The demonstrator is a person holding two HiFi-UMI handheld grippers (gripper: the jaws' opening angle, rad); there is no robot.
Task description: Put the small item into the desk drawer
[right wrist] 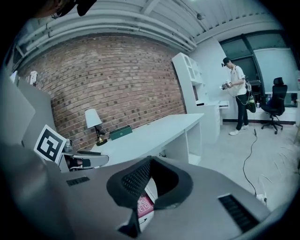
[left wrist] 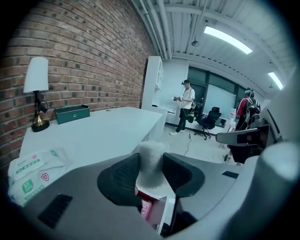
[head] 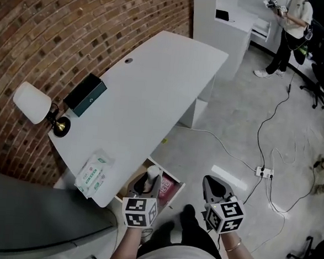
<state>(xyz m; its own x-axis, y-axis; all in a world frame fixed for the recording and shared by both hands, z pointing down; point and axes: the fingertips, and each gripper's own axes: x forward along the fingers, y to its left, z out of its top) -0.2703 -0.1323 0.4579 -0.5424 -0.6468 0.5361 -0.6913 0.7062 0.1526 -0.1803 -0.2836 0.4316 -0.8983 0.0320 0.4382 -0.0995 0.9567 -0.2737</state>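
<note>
close by the person, the left tongs (head: 150,181) grip a small white item (head: 154,172) above the open drawer (head: 173,178), which holds a pink pack (head: 168,188). right of it, over the floor, the right tongs (head: 213,183) are closed on nothing. farther along the white worktop (head: 153,92) lie a tissue pack (head: 94,171), a lamp (head: 32,103) and a green box (head: 85,95).

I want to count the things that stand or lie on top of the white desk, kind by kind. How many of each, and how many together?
Table lamp with white shade and brass base: 1
Dark green rectangular box: 1
White and green soft pack of wipes: 1
Total: 3
</note>
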